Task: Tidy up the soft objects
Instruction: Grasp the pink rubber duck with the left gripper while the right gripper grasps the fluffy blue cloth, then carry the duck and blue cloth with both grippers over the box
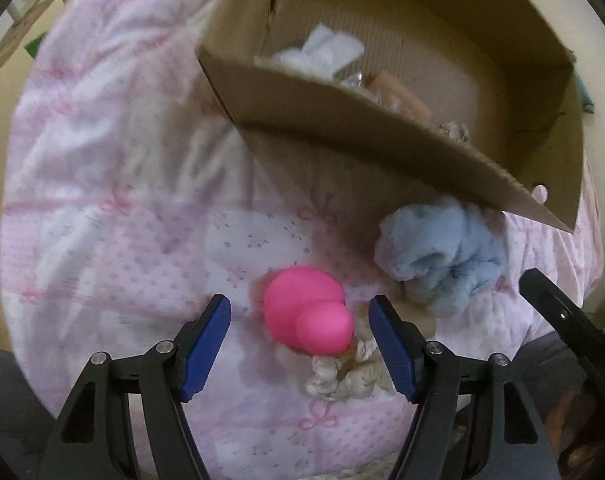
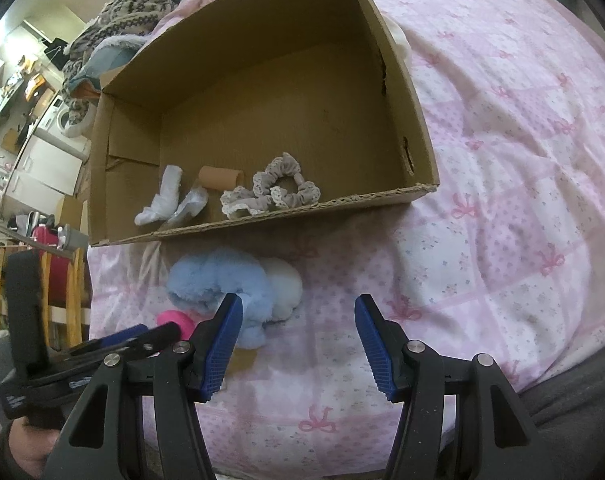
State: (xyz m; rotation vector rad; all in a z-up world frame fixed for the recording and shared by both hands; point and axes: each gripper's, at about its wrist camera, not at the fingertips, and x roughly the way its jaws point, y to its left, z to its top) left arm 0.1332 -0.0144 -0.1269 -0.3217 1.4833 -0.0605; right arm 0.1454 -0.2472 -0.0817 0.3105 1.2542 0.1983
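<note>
left gripper (image 1: 300,334): jaws wide open around the pink toy (image 1: 308,312), lined up to grab
right gripper (image 2: 298,338): open, idle over quilt (image 2: 502,160)
box (image 2: 302,210): just behind, easy drop spot

The left wrist camera is sitting low and close over the pink quilt (image 1: 102,220), looking forward between the spread blue pads of the left gripper (image 1: 300,340) at a pink toy (image 1: 306,312) just ahead, with the near wall of the cardboard box (image 1: 342,136) rising above it. The right wrist camera is riding higher and farther back, looking down past the right gripper (image 2: 298,336) into the open box (image 2: 262,120), and it is catching the left gripper (image 2: 130,340) at its lower left. Both views are sharing the box, the quilt, the pink toy (image 2: 178,320) and the blue plush (image 1: 442,252) (image 2: 222,280) lying in front of the box.
</note>
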